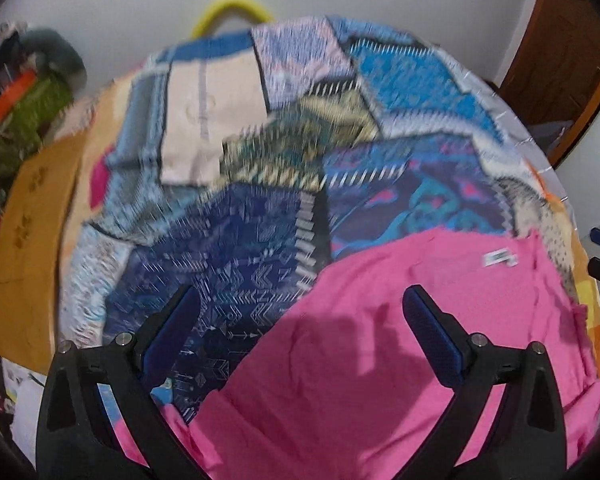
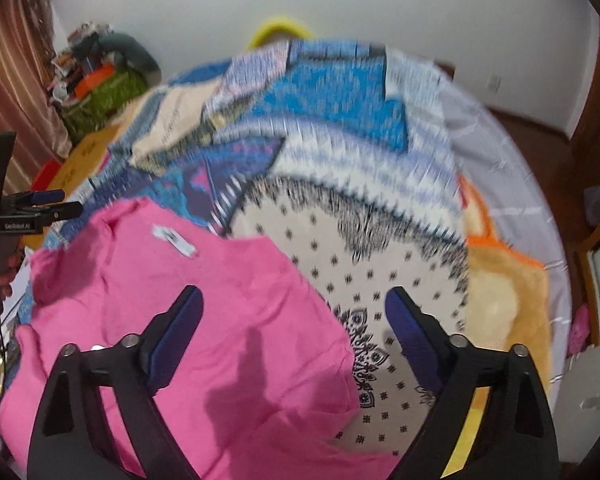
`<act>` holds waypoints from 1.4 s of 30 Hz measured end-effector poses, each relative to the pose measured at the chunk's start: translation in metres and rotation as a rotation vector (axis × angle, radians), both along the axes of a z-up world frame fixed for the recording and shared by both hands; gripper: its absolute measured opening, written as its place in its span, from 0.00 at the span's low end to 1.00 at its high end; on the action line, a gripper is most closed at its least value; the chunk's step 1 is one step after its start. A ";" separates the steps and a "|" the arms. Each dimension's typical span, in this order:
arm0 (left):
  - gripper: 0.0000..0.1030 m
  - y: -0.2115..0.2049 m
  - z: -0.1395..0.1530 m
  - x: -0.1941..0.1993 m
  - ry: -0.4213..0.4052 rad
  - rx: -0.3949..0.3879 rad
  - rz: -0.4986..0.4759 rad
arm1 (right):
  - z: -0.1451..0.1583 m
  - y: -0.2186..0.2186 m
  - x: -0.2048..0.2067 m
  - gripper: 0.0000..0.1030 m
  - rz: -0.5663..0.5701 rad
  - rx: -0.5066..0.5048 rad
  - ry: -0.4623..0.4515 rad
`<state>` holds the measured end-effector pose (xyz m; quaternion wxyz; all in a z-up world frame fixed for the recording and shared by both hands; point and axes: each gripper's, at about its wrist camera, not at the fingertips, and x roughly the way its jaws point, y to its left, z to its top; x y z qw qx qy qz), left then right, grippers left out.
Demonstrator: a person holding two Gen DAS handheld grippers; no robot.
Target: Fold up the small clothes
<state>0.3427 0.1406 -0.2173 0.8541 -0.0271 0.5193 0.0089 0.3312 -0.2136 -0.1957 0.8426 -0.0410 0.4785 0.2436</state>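
Both claws poised over the garment, nothing gripped.
Left wrist view: left gripper (image 1: 300,304) gapes wide and empty above the pink garment (image 1: 380,320), which lies on the patchwork spread (image 1: 240,240). Right wrist view: right gripper (image 2: 294,304) gapes empty at the garment's edge; advisable to pinch a single layer there.

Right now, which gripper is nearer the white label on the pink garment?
Hard to call. The white label lies ahead-left of the right gripper and ahead-right of the left gripper, neither touching.

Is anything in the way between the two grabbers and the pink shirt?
Nothing visible is. The pink shirt lies spread on the patchwork quilt, and the open left gripper and right gripper look straight at it.
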 end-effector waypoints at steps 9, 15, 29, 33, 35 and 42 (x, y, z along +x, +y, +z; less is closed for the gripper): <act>0.73 0.011 -0.038 0.005 0.096 -0.127 -0.022 | -0.047 0.009 0.027 0.65 0.032 0.030 0.171; 0.48 -0.004 -0.035 -0.001 0.072 -0.090 -0.067 | -0.043 0.018 0.020 0.46 0.072 0.023 0.133; 0.04 -0.021 0.025 -0.015 -0.064 -0.035 -0.041 | 0.010 0.037 0.012 0.06 0.090 -0.023 -0.020; 0.04 -0.010 0.063 -0.009 -0.150 -0.025 -0.003 | 0.046 0.039 0.016 0.06 0.060 0.011 -0.096; 0.04 -0.004 0.079 -0.004 -0.182 -0.026 0.017 | 0.067 0.041 0.022 0.06 0.036 0.035 -0.140; 0.04 0.011 0.106 0.028 -0.229 -0.008 0.065 | 0.098 0.057 0.056 0.06 -0.004 0.029 -0.220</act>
